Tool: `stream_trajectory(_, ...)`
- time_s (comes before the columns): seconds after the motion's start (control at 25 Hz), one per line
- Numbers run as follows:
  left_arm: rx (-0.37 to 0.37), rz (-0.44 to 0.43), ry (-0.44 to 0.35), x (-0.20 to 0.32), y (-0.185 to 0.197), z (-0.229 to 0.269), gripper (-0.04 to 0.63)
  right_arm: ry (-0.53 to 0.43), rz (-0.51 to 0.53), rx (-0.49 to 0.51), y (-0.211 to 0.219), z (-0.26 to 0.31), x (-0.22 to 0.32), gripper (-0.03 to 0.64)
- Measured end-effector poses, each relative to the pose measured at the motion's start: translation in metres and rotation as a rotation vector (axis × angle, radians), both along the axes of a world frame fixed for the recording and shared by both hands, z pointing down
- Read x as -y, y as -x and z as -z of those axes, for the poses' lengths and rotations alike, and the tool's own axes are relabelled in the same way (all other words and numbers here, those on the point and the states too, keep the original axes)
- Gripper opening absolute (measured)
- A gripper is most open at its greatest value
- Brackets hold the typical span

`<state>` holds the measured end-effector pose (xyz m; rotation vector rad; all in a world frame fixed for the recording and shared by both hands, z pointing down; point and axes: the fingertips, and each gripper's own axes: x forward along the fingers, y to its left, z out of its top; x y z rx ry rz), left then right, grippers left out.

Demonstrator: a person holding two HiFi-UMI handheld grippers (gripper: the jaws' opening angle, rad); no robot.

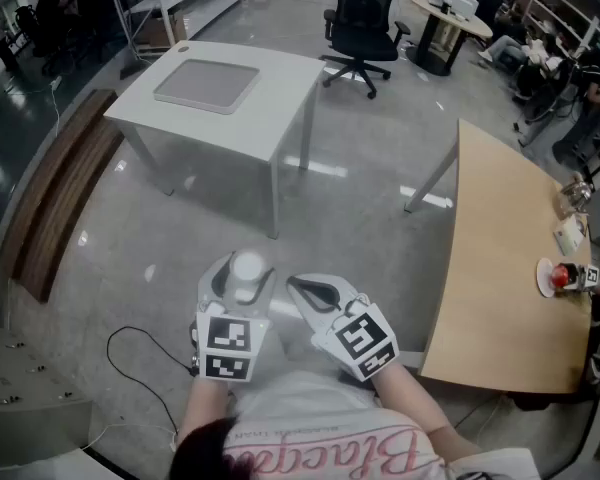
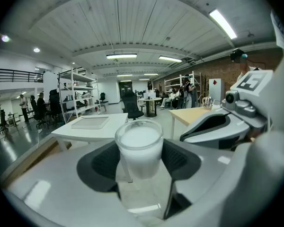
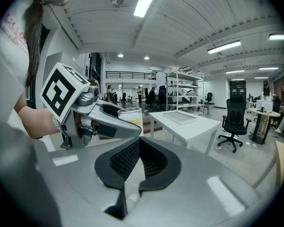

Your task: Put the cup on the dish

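**Cup held in the air, short of the white table**

Nearest the person, well short of the white table, the left gripper is clamped on the cup. Its dark pads press the cup's sides from left and right. The cup is translucent with a milky white inside, stands upright, and is carried above the glossy grey floor, touching nothing else. Just beside it, on the side away from the white table's left edge, the right gripper has its jaws closed together with nothing between them. A black cable lies on the floor, nearer the person than the table.

Farther out stands the white table, and on its top lies the square grey dish, flat and bare. Left of the table a long wooden bench runs along the floor. Right of the table, well apart, is a light wooden table with a small plate carrying something red near its far edge. Beyond the white table's far right corner stands a black office chair.
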<state>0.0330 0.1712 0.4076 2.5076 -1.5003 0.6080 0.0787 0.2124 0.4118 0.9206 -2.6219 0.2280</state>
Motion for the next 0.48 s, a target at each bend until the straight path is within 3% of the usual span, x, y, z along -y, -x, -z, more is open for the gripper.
stream_trajectory(0.48,0.011,0.030,0.030,0.035,0.018,-0.009,0.265,0.024,0.036,-0.044,0.015,-0.010,0.031,0.001)
